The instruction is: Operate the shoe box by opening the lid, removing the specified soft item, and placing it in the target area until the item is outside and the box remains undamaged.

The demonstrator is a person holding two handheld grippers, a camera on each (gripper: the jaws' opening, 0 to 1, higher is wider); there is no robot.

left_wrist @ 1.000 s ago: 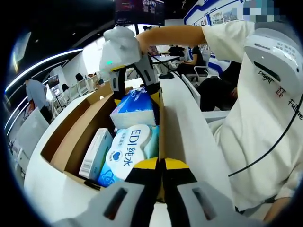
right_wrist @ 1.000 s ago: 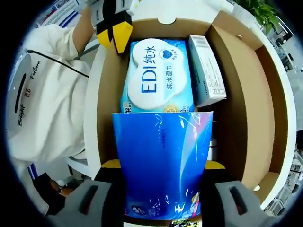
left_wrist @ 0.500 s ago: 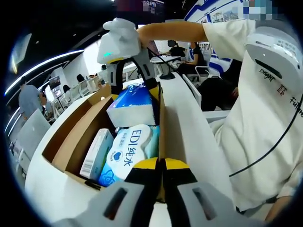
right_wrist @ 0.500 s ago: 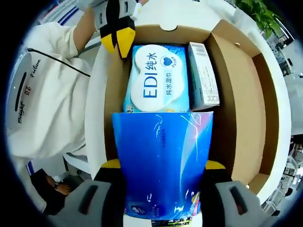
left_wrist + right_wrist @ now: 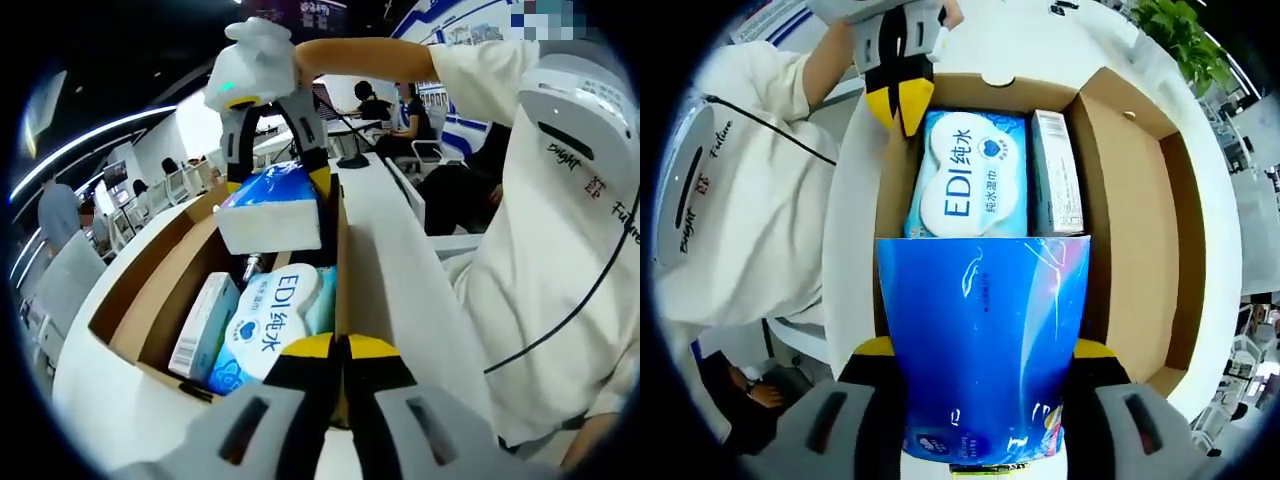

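The open cardboard shoe box [image 5: 1135,230] lies on a white table, its inner wall [image 5: 170,280] brown. My right gripper [image 5: 982,347] is shut on a blue soft tissue pack [image 5: 980,340] and holds it in the air above the box. From the left gripper view, that right gripper [image 5: 280,185] hangs over the box's far end with the tissue pack [image 5: 270,210] clear of the contents. My left gripper [image 5: 340,345] is shut on the box's side wall; its yellow tips [image 5: 898,105] pinch the wall near a corner.
Inside the box lie a blue-and-white EDI wet wipes pack [image 5: 965,180] [image 5: 265,325] and a narrow white carton [image 5: 1053,170] [image 5: 203,325]. A person in a white shirt [image 5: 560,250] stands beside the table [image 5: 1240,200]. Green plant [image 5: 1175,25] beyond the table.
The right gripper has risen with the tissue pack, which now hangs higher above the box. The left gripper has stayed on the wall.
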